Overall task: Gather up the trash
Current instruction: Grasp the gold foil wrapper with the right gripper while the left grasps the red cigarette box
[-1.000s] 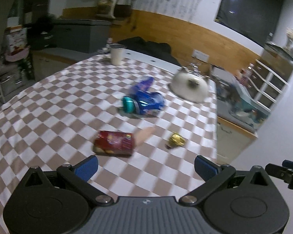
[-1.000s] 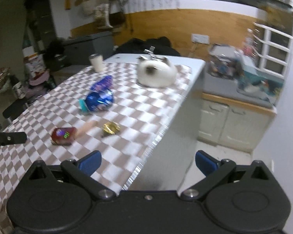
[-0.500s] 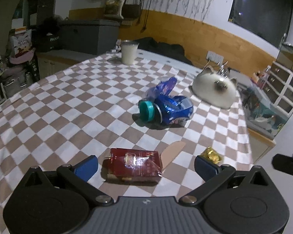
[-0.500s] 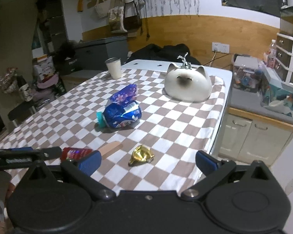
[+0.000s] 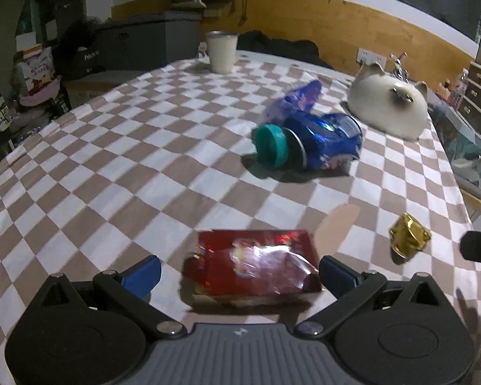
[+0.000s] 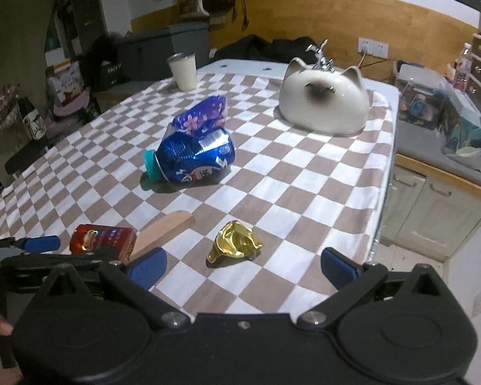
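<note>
The left gripper (image 5: 239, 272) has its jaws apart, with the red packet (image 5: 253, 264) lying between them on the checked table (image 5: 112, 173). It should settle lower and close squarely. The right gripper (image 6: 242, 264), also spread, faces the gold wrapper (image 6: 235, 240).

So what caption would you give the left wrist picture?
Open left gripper brackets a red packet on the checked tablecloth, crushed blue can and gold wrapper beyond.
</note>
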The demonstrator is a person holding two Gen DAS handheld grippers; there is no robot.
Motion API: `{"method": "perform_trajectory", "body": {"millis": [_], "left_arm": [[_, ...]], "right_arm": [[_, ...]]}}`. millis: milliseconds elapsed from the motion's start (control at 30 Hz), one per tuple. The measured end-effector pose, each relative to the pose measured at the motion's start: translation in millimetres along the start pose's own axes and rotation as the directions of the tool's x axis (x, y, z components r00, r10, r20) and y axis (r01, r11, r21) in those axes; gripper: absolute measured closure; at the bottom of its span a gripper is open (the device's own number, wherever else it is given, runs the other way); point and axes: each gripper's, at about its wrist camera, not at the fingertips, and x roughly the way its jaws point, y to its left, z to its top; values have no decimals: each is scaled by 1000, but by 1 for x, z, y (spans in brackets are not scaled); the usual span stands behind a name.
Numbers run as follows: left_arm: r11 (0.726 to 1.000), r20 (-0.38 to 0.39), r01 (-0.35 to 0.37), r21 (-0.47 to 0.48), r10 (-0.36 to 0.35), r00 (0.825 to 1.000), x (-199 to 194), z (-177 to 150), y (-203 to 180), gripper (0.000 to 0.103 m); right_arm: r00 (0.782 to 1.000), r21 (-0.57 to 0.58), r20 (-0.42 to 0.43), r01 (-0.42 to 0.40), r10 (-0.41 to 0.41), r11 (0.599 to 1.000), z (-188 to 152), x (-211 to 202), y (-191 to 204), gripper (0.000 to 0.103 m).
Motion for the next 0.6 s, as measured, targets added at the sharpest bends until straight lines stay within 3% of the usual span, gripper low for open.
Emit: {"method": "perform_trajectory", "body": {"millis": [233, 500, 600], "left_arm": [[1000, 0, 9, 0, -9, 1000, 0, 2, 19, 8], [996, -35, 73, -54, -75, 997, -8, 4, 16, 7], [997, -45, 66, -46, -68, 997, -4, 5, 7, 7]], "right_arm": [[1000, -73, -26, 5, -7, 997, 15, 40, 11, 6], [990, -166, -142, -17, -7, 986, 18, 92, 24, 31], [989, -182, -149, -11, -17, 983, 13, 97, 27, 34]]}}
